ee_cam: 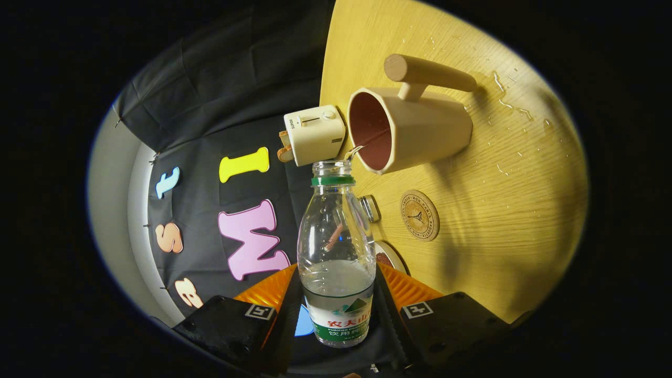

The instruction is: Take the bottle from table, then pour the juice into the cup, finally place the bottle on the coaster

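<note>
Both fingers of the gripper (336,310) pinched the clear plastic bottle (336,252) with its green neck ring between them, its open mouth tipped toward the cup. Beyond the fingers, a small cream toaster (314,134) stood at the edge of the pale wooden table (499,236) — a thin stream ran from the bottle's mouth into the beige, dark-lined cup (415,128) with its wooden handle. Between cup and fingers lay the round wooden coaster (419,215) — bare, apart from both.

Cloth-walled booth, wooden table (472,220), toaster (315,134)

Gripper (338,310) clamping uncapped bottle (336,252) — mouth at cup (409,128) rim, coaster (420,215) nearby
</note>
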Tool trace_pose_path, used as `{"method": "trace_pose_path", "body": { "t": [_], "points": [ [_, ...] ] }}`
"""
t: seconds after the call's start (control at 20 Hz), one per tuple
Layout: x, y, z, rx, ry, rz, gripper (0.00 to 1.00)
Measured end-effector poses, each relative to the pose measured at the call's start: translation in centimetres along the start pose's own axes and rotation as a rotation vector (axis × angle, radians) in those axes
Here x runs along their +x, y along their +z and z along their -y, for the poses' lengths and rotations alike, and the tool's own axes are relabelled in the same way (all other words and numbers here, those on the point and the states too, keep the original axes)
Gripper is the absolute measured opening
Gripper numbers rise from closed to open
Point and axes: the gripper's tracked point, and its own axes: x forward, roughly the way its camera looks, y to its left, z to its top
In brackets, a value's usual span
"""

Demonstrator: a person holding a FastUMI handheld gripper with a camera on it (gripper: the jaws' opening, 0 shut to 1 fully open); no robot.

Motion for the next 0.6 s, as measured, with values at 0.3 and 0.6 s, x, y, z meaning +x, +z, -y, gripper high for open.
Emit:
{"method": "trace_pose_path", "body": {
  "t": [0.3,0.6],
  "points": [
    [0.18,-0.16,-0.25,0.051,0.004,0.015,0.73],
    [0.26,-0.06,-1.01,0.103,0.018,0.041,0.73]
  ]
}}
